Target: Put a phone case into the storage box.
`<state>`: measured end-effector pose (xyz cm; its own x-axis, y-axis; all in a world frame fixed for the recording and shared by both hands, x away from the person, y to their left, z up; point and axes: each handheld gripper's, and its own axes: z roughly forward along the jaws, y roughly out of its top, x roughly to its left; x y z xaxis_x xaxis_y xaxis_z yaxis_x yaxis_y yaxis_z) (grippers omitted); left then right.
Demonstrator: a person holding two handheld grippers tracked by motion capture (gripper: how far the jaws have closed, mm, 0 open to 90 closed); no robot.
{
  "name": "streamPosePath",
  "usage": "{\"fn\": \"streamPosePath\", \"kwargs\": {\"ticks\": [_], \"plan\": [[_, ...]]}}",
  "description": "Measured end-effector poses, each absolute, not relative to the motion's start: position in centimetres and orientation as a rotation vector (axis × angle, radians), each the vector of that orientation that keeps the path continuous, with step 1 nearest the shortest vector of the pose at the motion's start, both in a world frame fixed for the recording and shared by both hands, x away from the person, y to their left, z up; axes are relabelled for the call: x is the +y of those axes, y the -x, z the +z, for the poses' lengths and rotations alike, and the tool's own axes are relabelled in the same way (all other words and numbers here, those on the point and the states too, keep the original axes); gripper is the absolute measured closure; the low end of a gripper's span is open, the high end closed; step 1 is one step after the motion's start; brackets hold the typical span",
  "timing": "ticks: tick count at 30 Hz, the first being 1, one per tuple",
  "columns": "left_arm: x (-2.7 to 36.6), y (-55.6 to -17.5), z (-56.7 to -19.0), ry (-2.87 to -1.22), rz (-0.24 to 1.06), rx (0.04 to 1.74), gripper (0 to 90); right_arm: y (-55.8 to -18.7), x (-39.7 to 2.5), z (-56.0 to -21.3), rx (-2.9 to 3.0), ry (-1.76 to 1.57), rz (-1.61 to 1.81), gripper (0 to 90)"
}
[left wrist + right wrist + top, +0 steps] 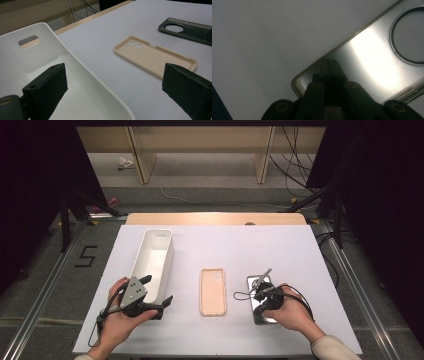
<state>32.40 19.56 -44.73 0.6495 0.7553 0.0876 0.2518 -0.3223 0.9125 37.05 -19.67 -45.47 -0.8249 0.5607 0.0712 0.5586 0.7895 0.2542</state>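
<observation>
A beige phone case (213, 291) lies open side up at the table's middle, also in the left gripper view (155, 56). To its right lies a dark translucent phone case (261, 316) with a round camera hole (374, 57). My right gripper (258, 287) points down at it, jaws shut together, tips (331, 62) over the case's surface near a corner. My left gripper (159, 291) is open at the near end of an empty white bin (152, 255). One jaw is over the bin (37, 55), the other over the table beside the beige case; the bin's right wall runs between them.
The white table top (280, 250) has bare room behind the cases and to the far right. A wooden edge (215, 218) borders the back. Cables (295, 165) and stand legs (75, 210) are on the floor beyond.
</observation>
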Motion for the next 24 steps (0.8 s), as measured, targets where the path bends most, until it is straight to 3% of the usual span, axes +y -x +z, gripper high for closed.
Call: {"fn": "streamPosePath", "kwargs": {"ticks": [24], "plan": [[19.51,-32.4,-44.74,-1.878,0.637,0.792,5.7,-37.13,-19.13,-45.54,2.959,-0.944,0.44,90.0]]}}
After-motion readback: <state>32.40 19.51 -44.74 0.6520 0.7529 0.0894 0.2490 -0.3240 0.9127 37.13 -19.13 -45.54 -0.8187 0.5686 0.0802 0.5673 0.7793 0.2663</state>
